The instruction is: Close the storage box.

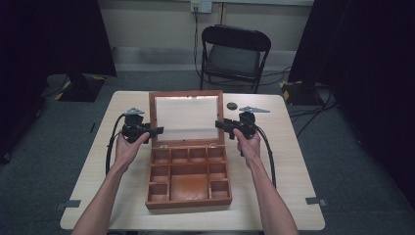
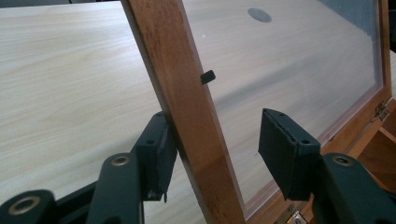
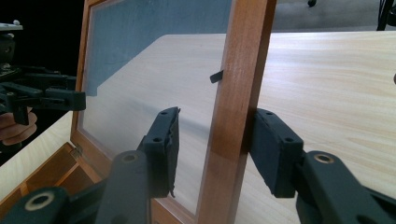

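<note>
Black left gripper (image 1: 157,130), in the left hand (image 1: 128,147), clenched on the left rail of the lid (image 1: 187,94): one pad flat against the wood's outer face, the other on the pane side. Between the two grippers, wooden box (image 1: 188,201) in the middle of the bench (image 1: 298,186), open, glazed lid raised at the far edge on its hinges. Right gripper (image 1: 219,125), in the right hand (image 1: 247,142), grasping the lid's right rail the same way. Just beyond it, apart from the box, small dark disc (image 1: 232,105) flat on the bench.
</note>
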Tool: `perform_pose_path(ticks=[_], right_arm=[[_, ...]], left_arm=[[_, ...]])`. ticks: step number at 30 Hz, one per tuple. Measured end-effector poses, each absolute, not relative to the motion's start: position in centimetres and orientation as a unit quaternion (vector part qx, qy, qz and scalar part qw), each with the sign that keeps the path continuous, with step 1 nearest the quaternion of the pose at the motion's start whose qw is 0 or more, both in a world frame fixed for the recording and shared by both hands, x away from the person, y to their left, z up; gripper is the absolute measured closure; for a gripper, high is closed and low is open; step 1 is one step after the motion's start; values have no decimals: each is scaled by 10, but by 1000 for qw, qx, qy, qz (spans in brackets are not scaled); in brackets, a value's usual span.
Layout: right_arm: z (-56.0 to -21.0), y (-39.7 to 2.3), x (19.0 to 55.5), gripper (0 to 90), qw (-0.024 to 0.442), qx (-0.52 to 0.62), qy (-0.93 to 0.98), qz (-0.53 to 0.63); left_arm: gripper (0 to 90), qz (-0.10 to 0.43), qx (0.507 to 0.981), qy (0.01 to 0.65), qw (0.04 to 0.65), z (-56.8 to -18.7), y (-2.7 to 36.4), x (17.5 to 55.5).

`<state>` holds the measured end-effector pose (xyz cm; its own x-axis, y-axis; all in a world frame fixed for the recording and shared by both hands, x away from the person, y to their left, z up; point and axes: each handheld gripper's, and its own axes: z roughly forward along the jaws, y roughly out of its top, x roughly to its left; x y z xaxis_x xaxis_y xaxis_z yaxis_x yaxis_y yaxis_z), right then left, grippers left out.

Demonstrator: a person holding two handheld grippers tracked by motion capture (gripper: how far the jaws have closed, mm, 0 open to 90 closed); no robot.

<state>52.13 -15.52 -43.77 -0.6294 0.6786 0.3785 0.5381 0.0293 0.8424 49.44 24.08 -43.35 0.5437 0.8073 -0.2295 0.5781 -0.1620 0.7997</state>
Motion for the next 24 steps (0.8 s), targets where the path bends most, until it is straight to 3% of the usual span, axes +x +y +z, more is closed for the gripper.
perform_pose_path(ticks=[16,24], right_arm=[[-432,-159,515,572,71,408,719,558],[-432,-154,517,519,74,405,724,553]], left_arm=[[443,127,755,443,466,-430,238,492],[457,133,751,443,471,-431,238,489]])
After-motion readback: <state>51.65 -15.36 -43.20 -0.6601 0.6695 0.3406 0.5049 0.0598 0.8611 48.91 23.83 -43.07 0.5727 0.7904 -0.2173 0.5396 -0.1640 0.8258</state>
